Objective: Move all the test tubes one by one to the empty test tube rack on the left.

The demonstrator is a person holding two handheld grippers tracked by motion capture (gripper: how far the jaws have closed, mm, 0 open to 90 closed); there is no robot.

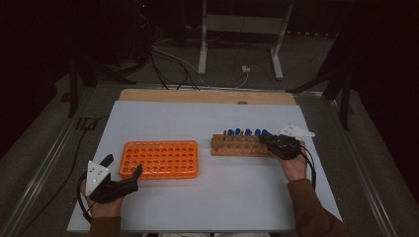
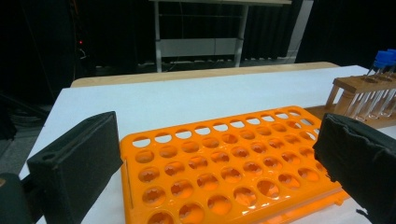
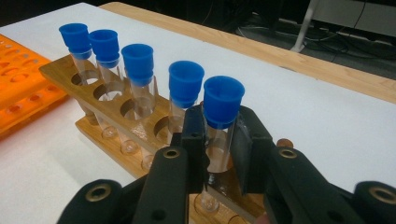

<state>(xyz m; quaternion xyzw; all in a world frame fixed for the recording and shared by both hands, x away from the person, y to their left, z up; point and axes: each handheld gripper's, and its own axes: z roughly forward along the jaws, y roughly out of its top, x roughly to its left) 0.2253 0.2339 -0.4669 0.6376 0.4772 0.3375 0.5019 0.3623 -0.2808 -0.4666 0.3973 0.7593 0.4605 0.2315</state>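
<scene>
The right gripper (image 3: 219,140) clamps the nearest tube (image 3: 219,126) of five in the wooden rack (image 3: 60,70); the grip is clear in the right gripper view.

No words, numbers, labels or signs can be read in any of the pictures.
</scene>
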